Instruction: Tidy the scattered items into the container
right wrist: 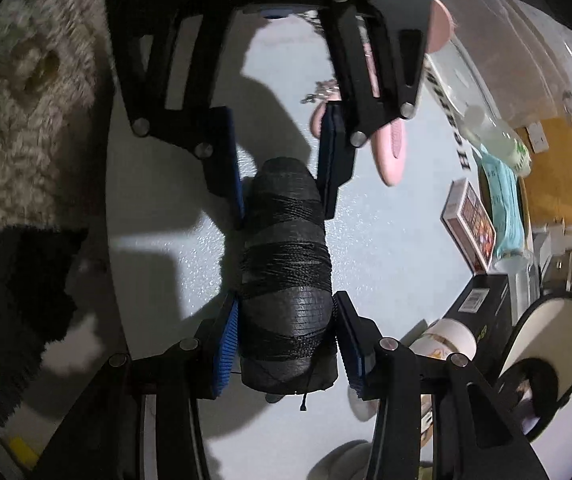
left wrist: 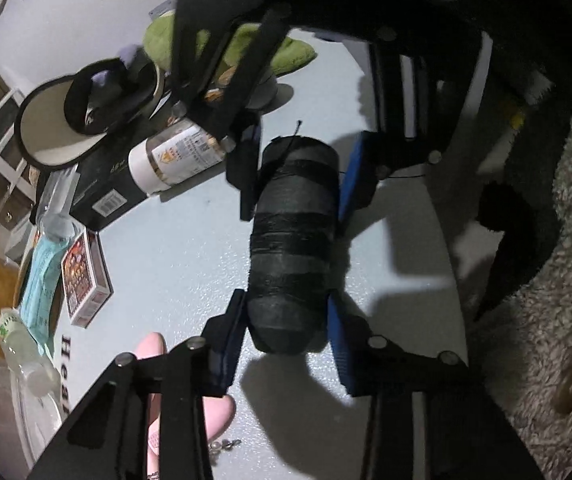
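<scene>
My left wrist camera sat low behind its own fingers, looking steeply down and forward at the pale table [left wrist: 174,248], very near. The black thread spool [left wrist: 292,240] filled the middle of the frame, with the opposing gripper entering from the top. My right wrist camera looked back from the opposite end, equally close, so the same spool [right wrist: 286,276] ran centre frame, reversed. Both views shared that spool, the table [right wrist: 386,248], the patterned card box [left wrist: 86,280] at lower left in one and right [right wrist: 472,228] in the other, and shaggy rug [left wrist: 546,320] [right wrist: 14,120].
</scene>
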Demonstrator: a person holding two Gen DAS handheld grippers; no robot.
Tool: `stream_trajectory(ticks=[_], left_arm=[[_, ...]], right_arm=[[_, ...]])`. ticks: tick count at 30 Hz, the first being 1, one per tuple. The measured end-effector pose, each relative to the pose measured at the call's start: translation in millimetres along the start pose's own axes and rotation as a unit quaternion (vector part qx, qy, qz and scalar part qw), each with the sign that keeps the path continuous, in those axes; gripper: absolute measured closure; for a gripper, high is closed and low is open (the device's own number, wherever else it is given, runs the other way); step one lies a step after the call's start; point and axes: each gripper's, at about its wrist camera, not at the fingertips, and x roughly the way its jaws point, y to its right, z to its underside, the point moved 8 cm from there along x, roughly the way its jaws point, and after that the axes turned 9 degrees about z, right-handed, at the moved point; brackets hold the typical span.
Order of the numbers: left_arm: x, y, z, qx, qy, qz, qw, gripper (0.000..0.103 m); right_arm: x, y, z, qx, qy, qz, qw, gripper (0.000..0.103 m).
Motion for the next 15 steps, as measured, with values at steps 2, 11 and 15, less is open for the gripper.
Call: stream_trajectory(ticks=[2,11,15], left_arm=[[0,1,0,0.001,0.0,0.001,1.0,0.065],[-1,3,-1,0.016,-0.002,0.003,0.9999,0.065],[-2,4,-1,0.026,-0.002,0.003,0.9997,0.065]], right_arm=[[-1,5,6,0.036,-0.012,-0.005,0.999,0.055],[-8,30,45,0.262,-0.068,-0.068,0.96,0.05],[-10,56,80,0.515,-0.045,-0.178,0.837,0.05]])
